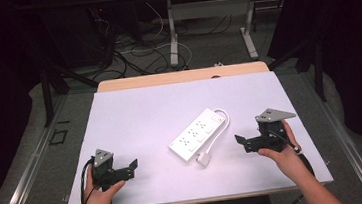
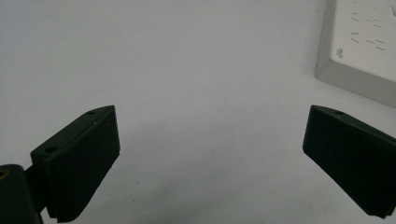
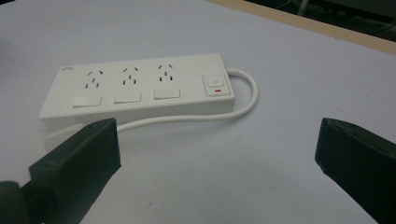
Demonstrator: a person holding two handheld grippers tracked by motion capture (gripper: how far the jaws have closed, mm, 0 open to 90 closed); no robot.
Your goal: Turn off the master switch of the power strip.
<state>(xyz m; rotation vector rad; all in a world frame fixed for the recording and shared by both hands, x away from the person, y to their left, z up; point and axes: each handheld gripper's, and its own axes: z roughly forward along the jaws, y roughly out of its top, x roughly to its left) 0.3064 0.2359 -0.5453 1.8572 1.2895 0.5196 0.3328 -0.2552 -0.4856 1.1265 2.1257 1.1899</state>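
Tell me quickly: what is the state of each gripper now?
Left gripper: open, holding nothing, over the bare table.
Right gripper: open, holding nothing, pointing toward the power strip.

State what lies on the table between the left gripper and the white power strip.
Nothing: in the high view, only bare white table cover separates the left gripper from the power strip. The left gripper view shows the same bare stretch.

left gripper (image 2: 210, 154) jaws wide apart | white table (image 2: 187, 70) | power strip (image 2: 359, 51) corner upper right
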